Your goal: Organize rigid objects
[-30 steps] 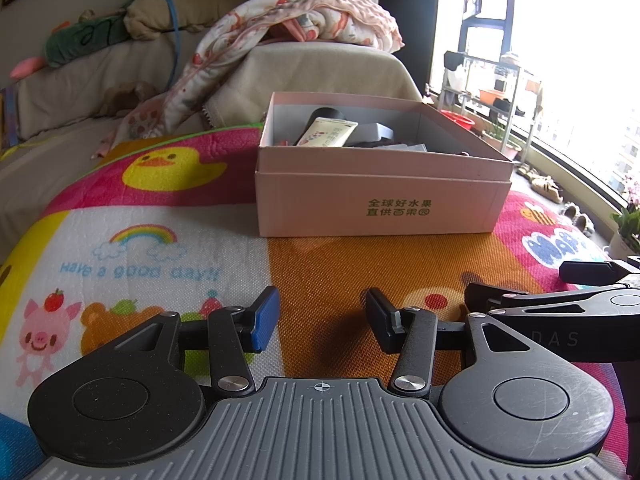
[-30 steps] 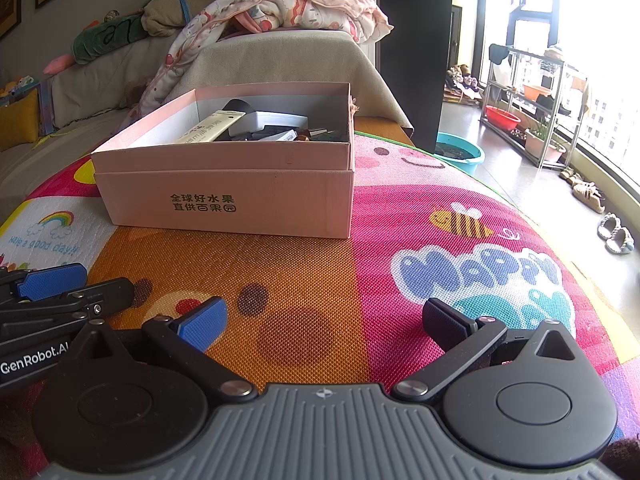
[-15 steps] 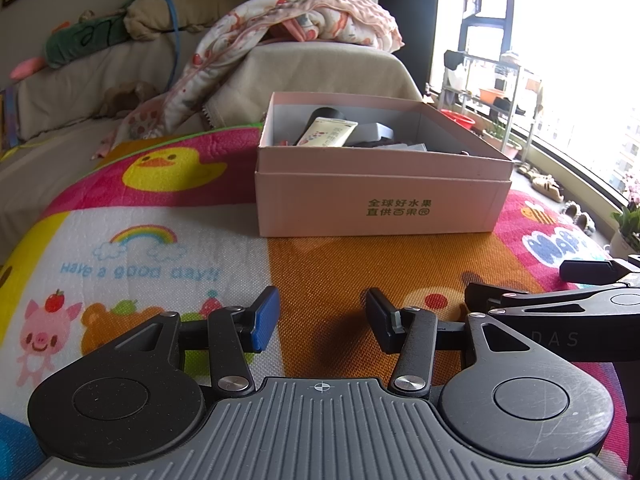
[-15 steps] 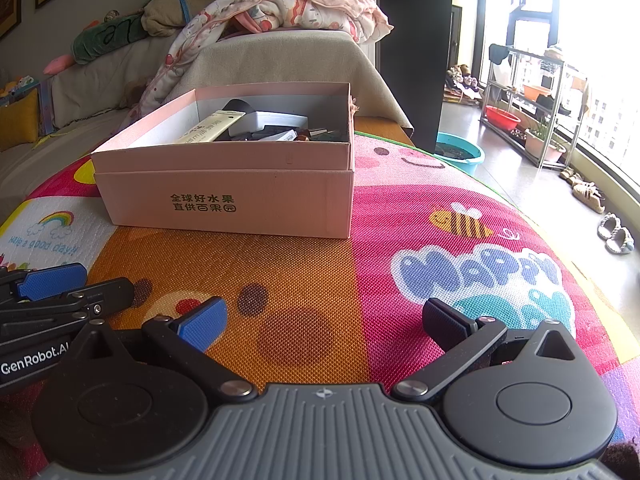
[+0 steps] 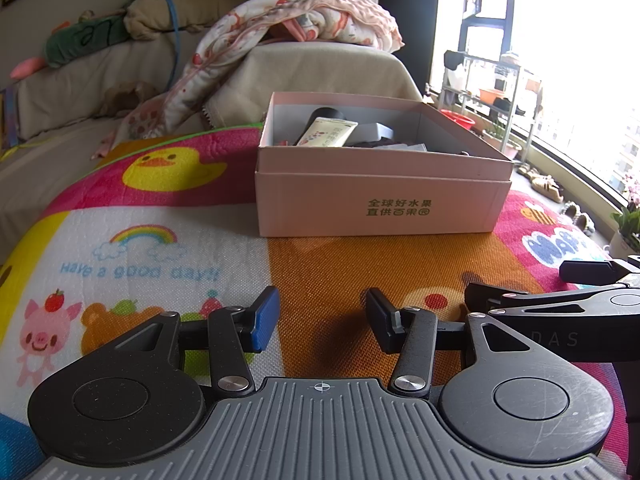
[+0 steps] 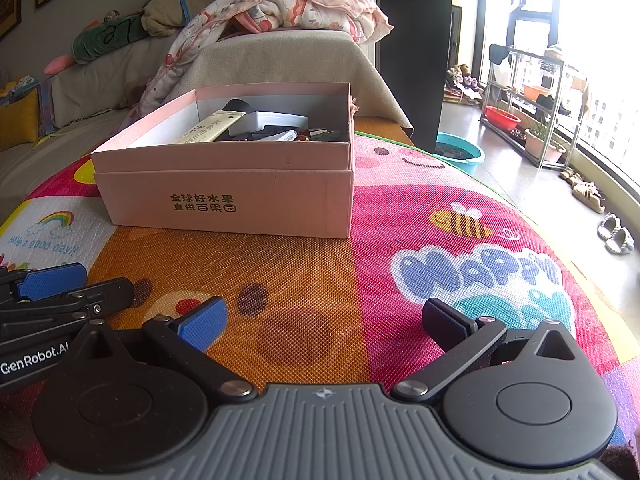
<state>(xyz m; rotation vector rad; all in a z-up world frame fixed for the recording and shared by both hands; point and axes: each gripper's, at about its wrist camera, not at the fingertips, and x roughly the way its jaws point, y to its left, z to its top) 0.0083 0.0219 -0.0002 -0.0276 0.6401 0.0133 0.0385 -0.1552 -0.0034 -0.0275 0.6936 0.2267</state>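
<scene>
Cartoon mat [image 6: 400, 216]; pink box [image 6: 240, 196] long axis across; both tongs spread.

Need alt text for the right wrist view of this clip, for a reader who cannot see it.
An open pink cardboard box holding a cream tube and other small items sits on a colourful cartoon play mat. The right gripper rests open and empty in front of it, the left gripper beside it at the left edge; a sofa with a blanket is behind.
</scene>
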